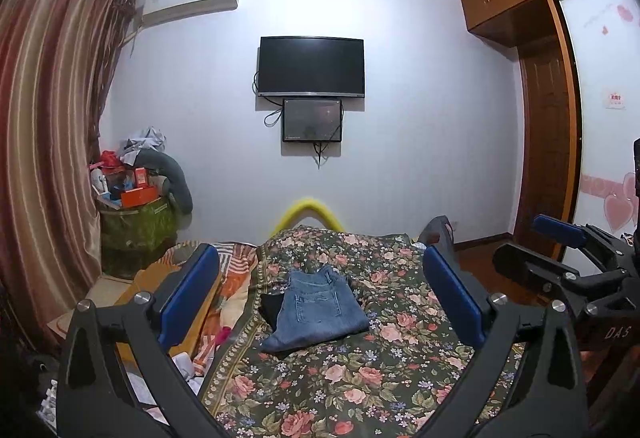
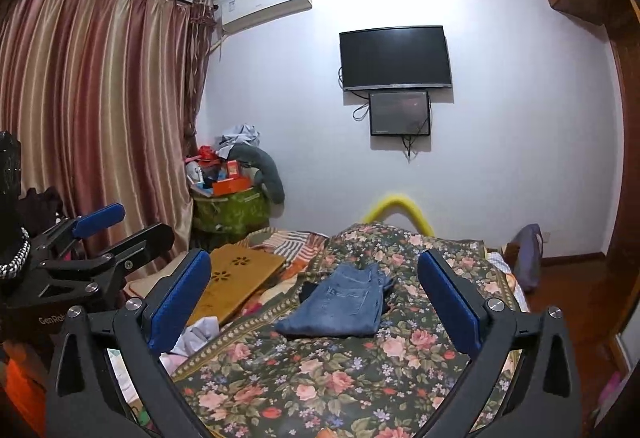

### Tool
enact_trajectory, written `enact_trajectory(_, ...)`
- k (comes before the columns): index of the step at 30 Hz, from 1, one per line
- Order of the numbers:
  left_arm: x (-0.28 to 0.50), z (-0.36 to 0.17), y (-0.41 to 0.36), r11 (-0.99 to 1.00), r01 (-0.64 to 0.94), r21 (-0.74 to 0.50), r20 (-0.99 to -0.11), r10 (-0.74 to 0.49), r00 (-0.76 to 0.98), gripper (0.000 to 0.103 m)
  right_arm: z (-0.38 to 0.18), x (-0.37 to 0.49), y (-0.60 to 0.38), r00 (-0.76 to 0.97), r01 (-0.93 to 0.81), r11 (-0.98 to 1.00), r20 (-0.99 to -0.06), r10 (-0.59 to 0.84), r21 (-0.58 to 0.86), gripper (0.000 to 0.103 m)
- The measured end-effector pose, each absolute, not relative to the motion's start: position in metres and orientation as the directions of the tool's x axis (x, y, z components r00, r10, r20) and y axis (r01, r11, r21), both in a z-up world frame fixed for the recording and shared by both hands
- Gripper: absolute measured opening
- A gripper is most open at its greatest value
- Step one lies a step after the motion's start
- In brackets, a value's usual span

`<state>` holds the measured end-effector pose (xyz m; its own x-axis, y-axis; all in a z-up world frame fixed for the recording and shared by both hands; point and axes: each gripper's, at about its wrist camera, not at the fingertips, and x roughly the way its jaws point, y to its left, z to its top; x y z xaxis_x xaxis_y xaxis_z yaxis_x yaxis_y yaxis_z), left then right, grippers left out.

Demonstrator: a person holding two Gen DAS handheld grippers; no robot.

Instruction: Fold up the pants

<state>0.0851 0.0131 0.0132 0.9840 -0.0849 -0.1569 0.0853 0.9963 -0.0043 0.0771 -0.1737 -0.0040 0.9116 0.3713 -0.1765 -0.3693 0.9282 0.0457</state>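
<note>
A pair of blue jeans [image 1: 316, 312] lies folded into a compact rectangle on the floral bedspread [image 1: 352, 386], back pocket up; it also shows in the right wrist view [image 2: 344, 304]. A dark cloth edge pokes out at its left side. My left gripper [image 1: 320, 270] is open and empty, held above the near part of the bed, well back from the jeans. My right gripper [image 2: 314, 268] is likewise open and empty, beside the left one. Each gripper shows at the edge of the other's view [image 1: 560, 254] [image 2: 104, 238].
A wooden lap board [image 2: 236, 278] and loose clothes lie on the bed's left side. A cluttered green bin [image 2: 230, 210] stands in the corner by the curtain [image 2: 100, 118]. A TV [image 1: 311, 66] hangs on the far wall. A wardrobe [image 1: 548, 142] stands at right.
</note>
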Motion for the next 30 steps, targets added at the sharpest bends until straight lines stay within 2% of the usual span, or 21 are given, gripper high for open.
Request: enact_trajectory(30,0.100,-0.002,0.013,0.995,0.101,-0.019,-0.200,-0.103,0.974,0.103,-0.004,0.077,-0.182,0.912,-0.344,0.934,-0.200,0.357,0.097,0.103)
